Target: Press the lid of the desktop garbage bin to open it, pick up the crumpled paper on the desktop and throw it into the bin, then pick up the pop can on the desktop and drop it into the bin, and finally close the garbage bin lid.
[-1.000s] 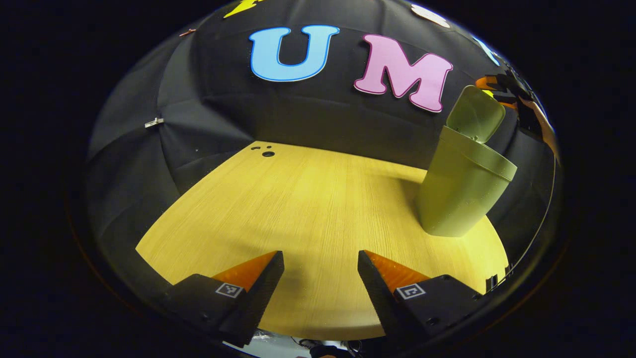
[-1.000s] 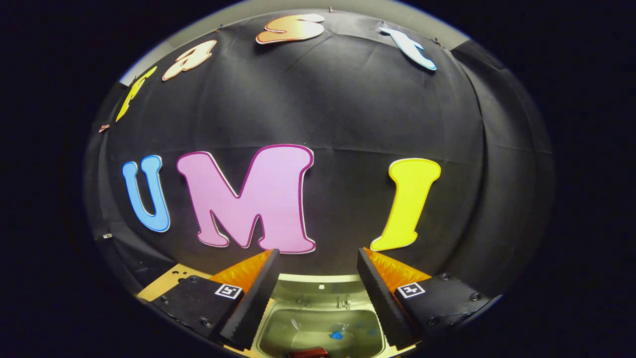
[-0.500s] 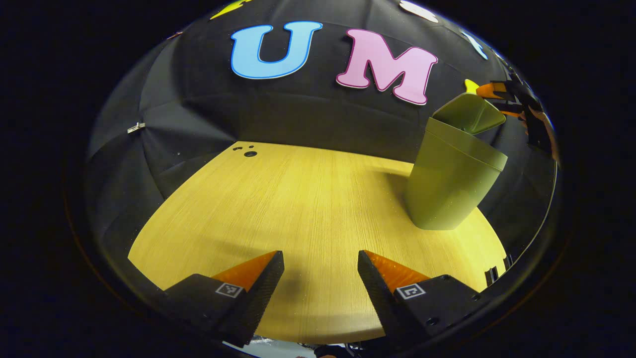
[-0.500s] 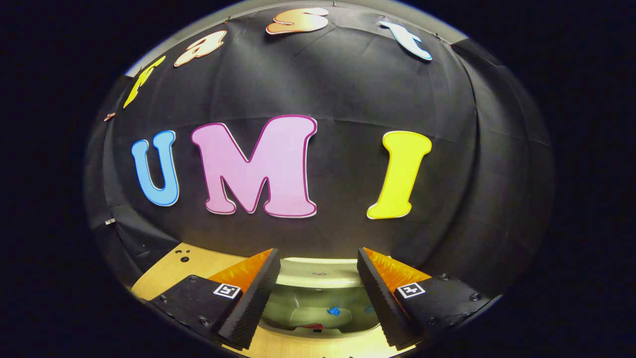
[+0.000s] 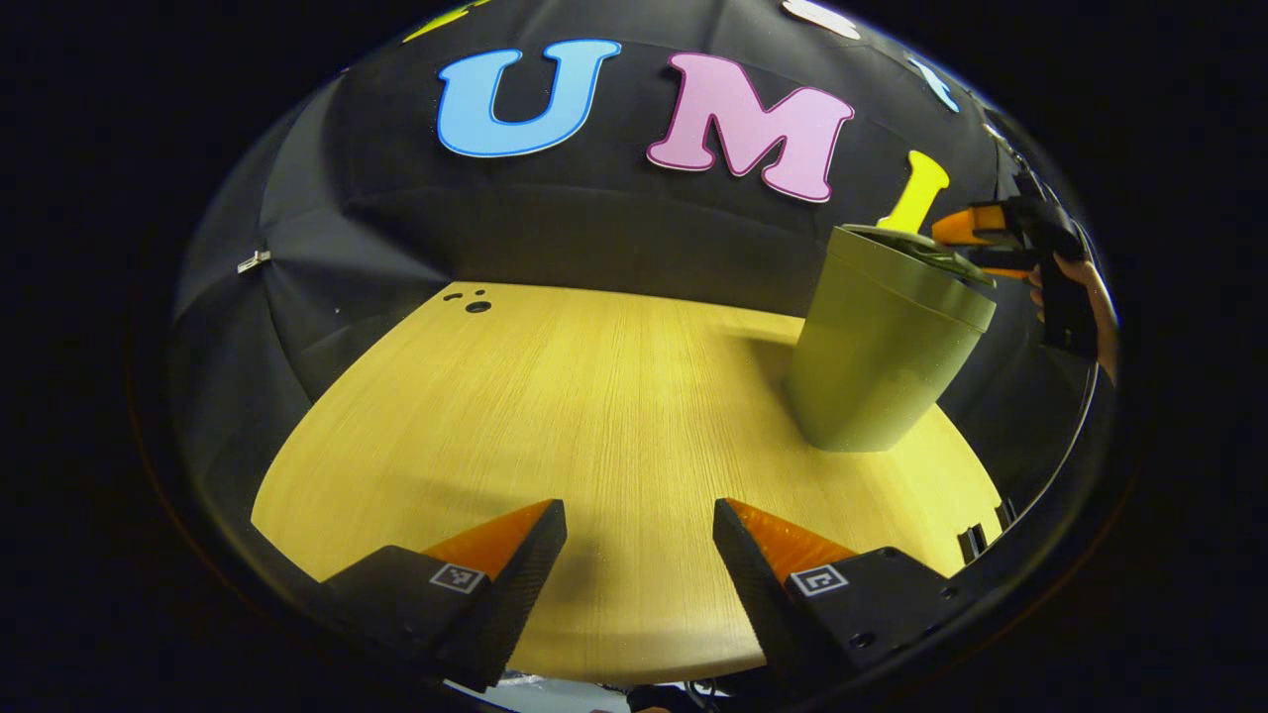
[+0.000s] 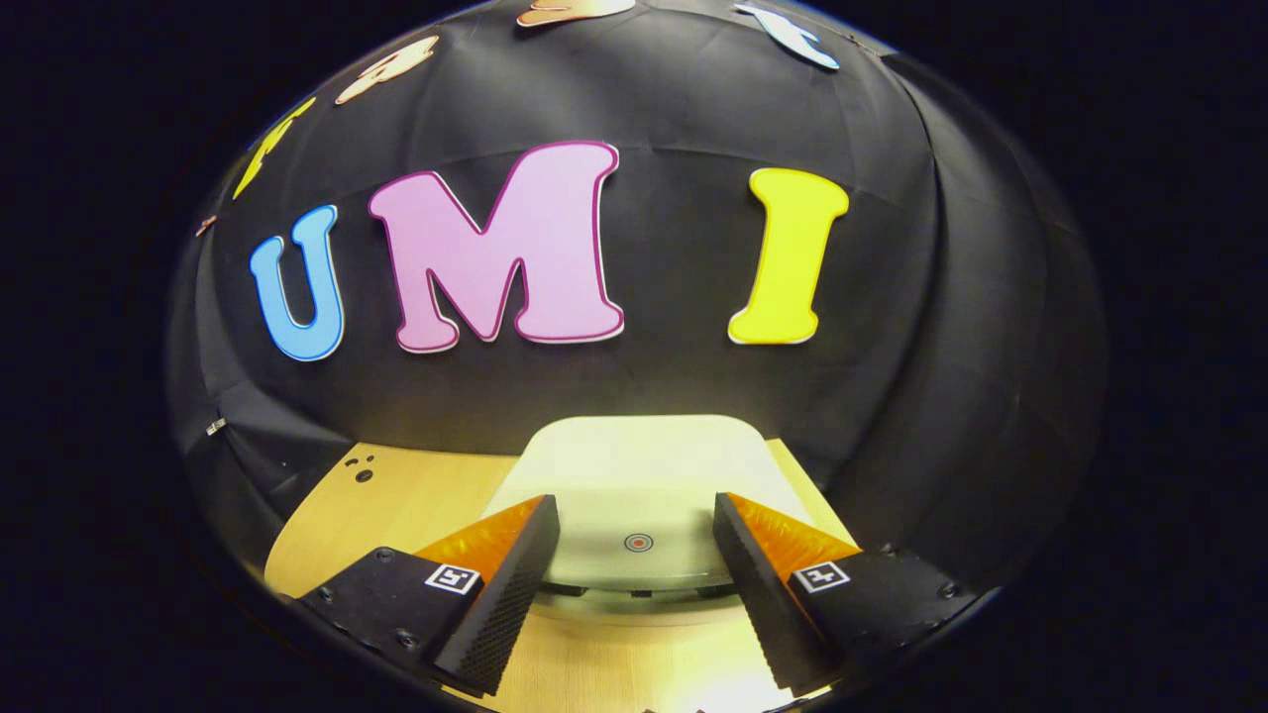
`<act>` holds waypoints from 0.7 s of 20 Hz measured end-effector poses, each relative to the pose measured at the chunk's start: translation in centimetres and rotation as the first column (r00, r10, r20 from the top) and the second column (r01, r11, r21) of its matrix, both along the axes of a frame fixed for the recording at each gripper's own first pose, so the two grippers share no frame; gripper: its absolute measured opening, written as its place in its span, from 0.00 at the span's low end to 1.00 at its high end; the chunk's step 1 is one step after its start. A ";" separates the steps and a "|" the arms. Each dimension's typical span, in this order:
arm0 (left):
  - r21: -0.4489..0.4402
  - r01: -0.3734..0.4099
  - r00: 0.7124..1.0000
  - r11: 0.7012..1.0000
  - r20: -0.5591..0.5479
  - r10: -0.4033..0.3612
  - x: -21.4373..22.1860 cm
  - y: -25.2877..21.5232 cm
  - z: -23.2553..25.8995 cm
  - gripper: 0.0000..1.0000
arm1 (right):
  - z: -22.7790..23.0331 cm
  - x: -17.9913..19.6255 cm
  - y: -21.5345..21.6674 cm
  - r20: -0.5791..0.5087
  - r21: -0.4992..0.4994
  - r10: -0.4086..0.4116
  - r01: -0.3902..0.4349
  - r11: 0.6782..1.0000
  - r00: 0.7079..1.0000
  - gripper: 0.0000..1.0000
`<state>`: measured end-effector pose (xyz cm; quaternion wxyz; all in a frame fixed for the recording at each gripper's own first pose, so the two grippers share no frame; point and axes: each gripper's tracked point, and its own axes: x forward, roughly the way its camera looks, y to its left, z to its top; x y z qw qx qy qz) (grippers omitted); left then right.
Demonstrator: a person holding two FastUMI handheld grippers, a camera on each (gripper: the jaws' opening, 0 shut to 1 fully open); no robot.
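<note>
Green bin [image 5: 882, 347] upright on the far right part of the wooden surface [image 5: 555, 416], lid [image 5: 916, 248] down, or almost down, on its rim. Well apart from the left gripper [image 5: 639, 540], which hangs low over the near edge with fingers [image 5: 515, 555] spread wide and nothing between them. Right gripper [image 5: 976, 243] seen there just beyond the bin's top on the right, held by a hand [image 5: 1085, 307].

From the right gripper view: right gripper [image 6: 636, 540] with fingers [image 6: 505, 569] parted, holding nothing, poised just above the near edge of the lid [image 6: 644, 475]. Small round red mark [image 6: 638, 542] on the lid, centred in the gap between the fingers. Contact with the lid impossible to tell.
</note>
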<state>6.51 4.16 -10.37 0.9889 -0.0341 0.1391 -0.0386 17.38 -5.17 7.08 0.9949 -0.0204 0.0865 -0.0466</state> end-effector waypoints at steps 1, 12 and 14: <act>-0.001 -0.002 1.000 1.000 0.002 0.002 0.0 0.0 0.1 0.96 | -0.4 0.1 -0.1 -0.007 0.003 -0.004 0.004 1.000 1.000 0.99; 0.035 0.002 0.999 0.999 0.037 -0.003 -0.2 0.4 2.1 0.96 | -1.9 -0.3 0.1 0.012 -0.024 -0.023 0.023 0.999 1.000 1.00; 0.043 0.006 0.999 0.999 0.042 -0.007 -0.2 0.2 2.2 0.96 | -1.7 -0.3 0.0 0.019 -0.021 -0.024 0.024 0.999 1.000 1.00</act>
